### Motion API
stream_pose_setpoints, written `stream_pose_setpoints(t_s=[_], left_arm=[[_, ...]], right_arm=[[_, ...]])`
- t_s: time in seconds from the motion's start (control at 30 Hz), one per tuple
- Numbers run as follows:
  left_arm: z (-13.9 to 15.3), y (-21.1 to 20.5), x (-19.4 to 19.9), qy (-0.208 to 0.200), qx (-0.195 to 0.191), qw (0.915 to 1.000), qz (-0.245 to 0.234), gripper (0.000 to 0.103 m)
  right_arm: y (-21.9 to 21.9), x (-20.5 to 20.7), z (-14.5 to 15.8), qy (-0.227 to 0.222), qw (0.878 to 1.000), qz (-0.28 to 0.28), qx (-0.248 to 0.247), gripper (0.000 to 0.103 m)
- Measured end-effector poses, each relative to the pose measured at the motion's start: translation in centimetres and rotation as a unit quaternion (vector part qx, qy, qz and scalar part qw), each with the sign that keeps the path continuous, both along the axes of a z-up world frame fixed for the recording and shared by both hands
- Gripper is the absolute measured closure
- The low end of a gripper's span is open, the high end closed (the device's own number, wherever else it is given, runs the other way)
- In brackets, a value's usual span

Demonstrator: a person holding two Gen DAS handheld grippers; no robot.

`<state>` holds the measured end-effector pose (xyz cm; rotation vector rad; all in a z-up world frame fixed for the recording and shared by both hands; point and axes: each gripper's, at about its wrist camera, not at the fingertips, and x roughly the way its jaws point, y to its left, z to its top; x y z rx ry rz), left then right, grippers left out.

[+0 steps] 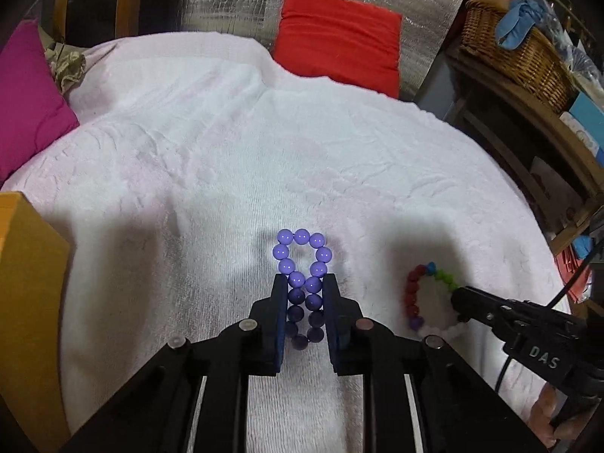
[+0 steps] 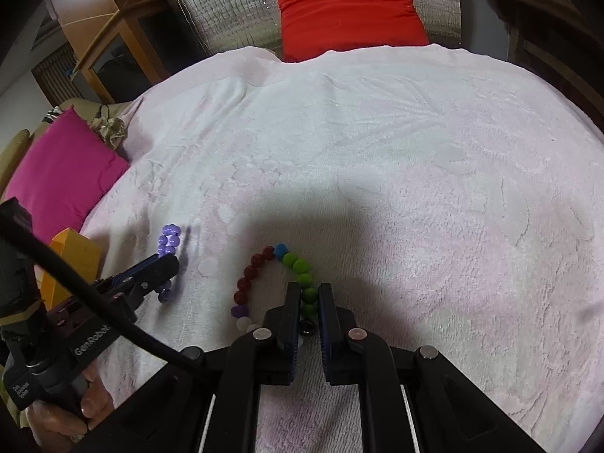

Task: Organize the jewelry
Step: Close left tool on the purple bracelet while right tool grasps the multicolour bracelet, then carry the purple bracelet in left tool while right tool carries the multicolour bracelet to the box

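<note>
The left gripper (image 1: 305, 283) is squeezing the purple bracelet (image 1: 302, 264) flat on the towel (image 1: 226, 173), while the right gripper (image 2: 306, 290) at 3 o'clock is pinching the multicolor bracelet (image 2: 260, 283) (green side). I'd be lifting both slowly, so beads aren't slipping.

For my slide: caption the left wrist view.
Left gripper pinches a purple bead bracelet on the white towel.

Black left claw (image 1: 304, 287), blue pads, silver screws, "DAS" lettering.
</note>
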<state>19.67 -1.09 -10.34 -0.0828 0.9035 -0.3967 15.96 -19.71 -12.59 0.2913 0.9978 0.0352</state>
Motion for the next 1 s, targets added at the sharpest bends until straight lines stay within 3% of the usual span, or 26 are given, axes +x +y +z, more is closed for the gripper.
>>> stream_pose_setpoints(t_s=[0.33,0.6,1.0], left_arm=[[2.9,0.1,-2.8,-0.037,0.007,0.9993,-0.001,0.084],[4.8,1.4,-4.6,-0.062,0.004,0.9979,0.017,0.084],[8.0,2.9,-7.0,-0.104,0.024,0.9932,0.048,0.084]], right_arm=[[-0.5,-1.8,2.5,-0.031,0.998,-0.001,0.053,0.093],[0.5,-4.0,5.9,-0.091,0.994,0.017,0.066,0.093],[2.9,-4.8,7.8,-0.127,0.989,0.025,0.075,0.093]])
